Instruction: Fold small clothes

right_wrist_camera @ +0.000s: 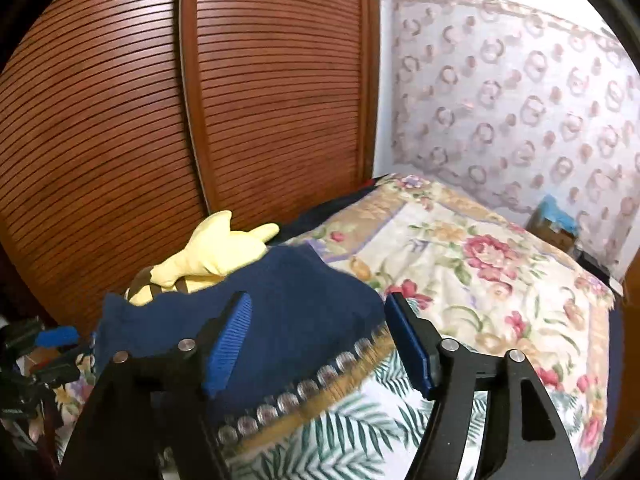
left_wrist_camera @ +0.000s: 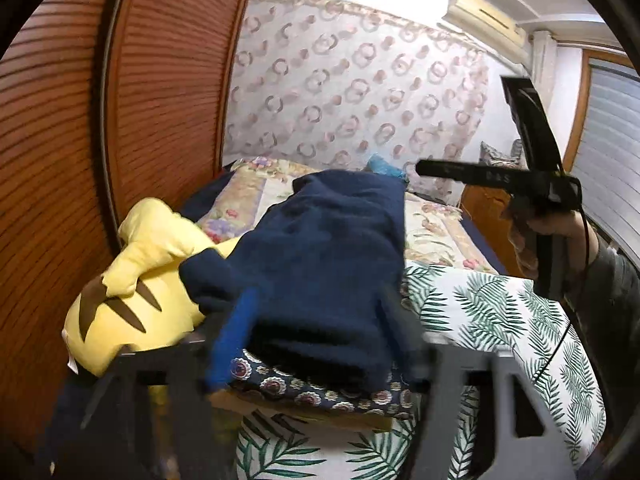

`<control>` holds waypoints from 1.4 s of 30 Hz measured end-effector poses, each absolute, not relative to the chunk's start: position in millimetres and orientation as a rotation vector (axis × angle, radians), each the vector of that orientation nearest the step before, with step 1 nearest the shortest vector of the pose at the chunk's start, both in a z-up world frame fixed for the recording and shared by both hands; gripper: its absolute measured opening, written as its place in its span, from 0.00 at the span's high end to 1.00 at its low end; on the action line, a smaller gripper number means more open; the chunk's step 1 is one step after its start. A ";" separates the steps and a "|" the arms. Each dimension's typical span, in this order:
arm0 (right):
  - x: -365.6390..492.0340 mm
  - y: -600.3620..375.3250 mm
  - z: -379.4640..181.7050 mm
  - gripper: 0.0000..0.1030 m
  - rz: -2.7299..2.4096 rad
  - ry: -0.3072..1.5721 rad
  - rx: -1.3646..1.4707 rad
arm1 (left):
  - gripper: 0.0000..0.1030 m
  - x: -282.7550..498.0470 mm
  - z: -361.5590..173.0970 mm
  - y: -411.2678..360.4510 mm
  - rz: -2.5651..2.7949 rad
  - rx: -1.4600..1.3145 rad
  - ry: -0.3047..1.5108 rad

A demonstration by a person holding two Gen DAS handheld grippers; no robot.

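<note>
Both grippers stand open over a navy garment on the bed.

The left gripper (left_wrist_camera: pixel 316 332) has its jaws spread with the navy garment (left_wrist_camera: pixel 332 264) lying between and just ahead of them, not pinched. The right gripper (right_wrist_camera: pixel 320 340) is also open, the same garment under its left finger. A yellow plush toy (left_wrist_camera: pixel 136 276) sits left of both. The garment rests on a patterned folded cloth (left_wrist_camera: pixel 320 394) atop the leaf-print cover (left_wrist_camera: pixel 500 312).
</note>
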State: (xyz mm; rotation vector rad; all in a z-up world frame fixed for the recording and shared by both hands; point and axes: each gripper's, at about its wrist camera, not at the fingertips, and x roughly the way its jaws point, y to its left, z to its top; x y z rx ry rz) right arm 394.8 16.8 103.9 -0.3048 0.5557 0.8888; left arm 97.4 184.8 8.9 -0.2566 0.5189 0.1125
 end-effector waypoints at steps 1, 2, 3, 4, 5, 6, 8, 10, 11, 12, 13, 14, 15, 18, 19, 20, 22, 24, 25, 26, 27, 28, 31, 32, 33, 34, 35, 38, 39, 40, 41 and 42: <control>386.4 12.1 101.8 0.31 0.879 0.549 -0.295 | 0.20 95.1 11.2 181.1 0.110 -0.248 0.510; 378.2 5.0 100.8 0.30 0.868 0.541 -0.282 | 0.19 93.2 13.2 176.2 0.108 -0.231 0.506; 360.8 5.3 97.7 0.30 0.861 0.533 -0.273 | 0.19 92.0 15.2 169.6 0.113 -0.206 0.508; 350.9 0.9 94.7 0.30 0.849 0.524 -0.263 | 0.18 91.0 16.3 164.0 0.115 -0.188 0.509; 343.1 -5.0 91.2 0.29 0.838 0.518 -0.255 | 0.17 90.1 17.4 158.5 0.113 -0.174 0.507; 332.4 -13.6 87.0 0.28 0.826 0.511 -0.249 | 0.17 88.8 18.6 151.5 0.104 -0.162 0.504; 307.1 -28.7 77.1 0.20 0.816 0.502 -0.240 | 0.17 87.4 20.0 140.2 0.097 -0.146 0.501; 285.9 -34.3 73.1 0.17 0.791 0.483 -0.228 | 0.17 86.0 20.6 125.5 0.082 -0.131 0.494; 273.5 -44.2 70.9 0.16 0.773 0.479 -0.217 | 0.17 86.1 20.4 120.5 0.069 -0.134 0.498; 252.8 -63.6 72.7 0.16 0.757 0.480 -0.203 | 0.17 86.8 20.6 113.0 0.060 -0.136 0.509; 235.9 -74.5 72.7 0.16 0.735 0.482 -0.188 | 0.17 87.1 20.7 105.7 0.058 -0.129 0.516; 226.2 -82.4 72.4 0.16 0.713 0.482 -0.172 | 0.17 86.7 21.3 99.5 0.056 -0.118 0.514; 217.2 -90.0 72.1 0.16 0.687 0.478 -0.156 | 0.17 85.8 22.1 88.6 0.050 -0.096 0.509; 183.5 -113.4 74.4 0.16 0.633 0.457 -0.125 | 0.17 79.0 27.4 65.1 0.021 -0.064 0.494; 174.5 -118.2 76.2 0.16 0.615 0.448 -0.121 | 0.17 77.1 29.3 58.4 0.007 -0.061 0.487; 166.7 -122.0 78.4 0.16 0.597 0.442 -0.119 | 0.17 76.2 31.2 54.0 -0.003 -0.060 0.483; 150.5 -129.9 82.6 0.16 0.566 0.426 -0.104 | 0.17 74.1 35.2 41.1 -0.024 -0.053 0.478; 125.3 -140.3 84.8 0.16 0.545 0.414 -0.090 | 0.17 71.6 39.6 26.8 -0.034 -0.038 0.471; 118.7 -141.2 86.6 0.16 0.531 0.408 -0.088 | 0.17 70.1 42.1 20.4 -0.035 -0.030 0.465; 111.7 -141.9 88.9 0.16 0.511 0.397 -0.087 | 0.17 68.6 43.2 15.9 -0.035 -0.026 0.462; 105.7 -143.4 90.0 0.16 0.497 0.388 -0.084 | 0.17 66.5 46.2 10.1 -0.040 -0.022 0.456; 97.9 -145.9 88.6 0.16 0.485 0.382 -0.075 | 0.17 64.9 48.1 6.1 -0.044 -0.023 0.452; 78.7 -150.7 85.2 0.16 0.453 0.367 -0.052 | 0.17 59.6 54.5 -4.4 -0.053 -0.026 0.445; 74.0 -149.7 83.6 0.16 0.444 0.361 -0.048 | 0.17 58.4 55.4 -6.0 -0.053 -0.026 0.442; 69.1 -149.1 83.7 0.16 0.436 0.357 -0.044 | 0.17 56.2 57.9 -8.3 -0.048 -0.024 0.435; 64.7 -147.6 82.8 0.16 0.430 0.353 -0.037 | 0.17 55.0 59.4 -10.1 -0.042 -0.021 0.431; 60.5 -145.7 81.9 0.16 0.426 0.349 -0.030 | 0.17 54.2 60.5 -12.9 -0.036 -0.018 0.427; 52.3 -142.7 75.8 0.17 0.414 0.346 -0.020 | 0.17 51.8 61.0 -15.9 -0.017 -0.013 0.408; 53.4 -141.4 71.3 0.16 0.411 0.345 -0.018 | 0.17 52.0 61.3 -16.3 -0.017 -0.011 0.411; 52.7 -140.3 69.4 0.16 0.407 0.343 -0.015 | 0.17 52.7 60.3 -15.3 -0.020 -0.012 0.413; 52.4 -139.9 67.8 0.16 0.406 0.343 -0.013 | 0.17 51.7 59.2 -14.9 -0.022 -0.014 0.412; 51.4 -141.5 64.8 0.16 0.404 0.342 -0.010 | 0.17 51.6 59.1 -14.9 -0.023 -0.015 0.414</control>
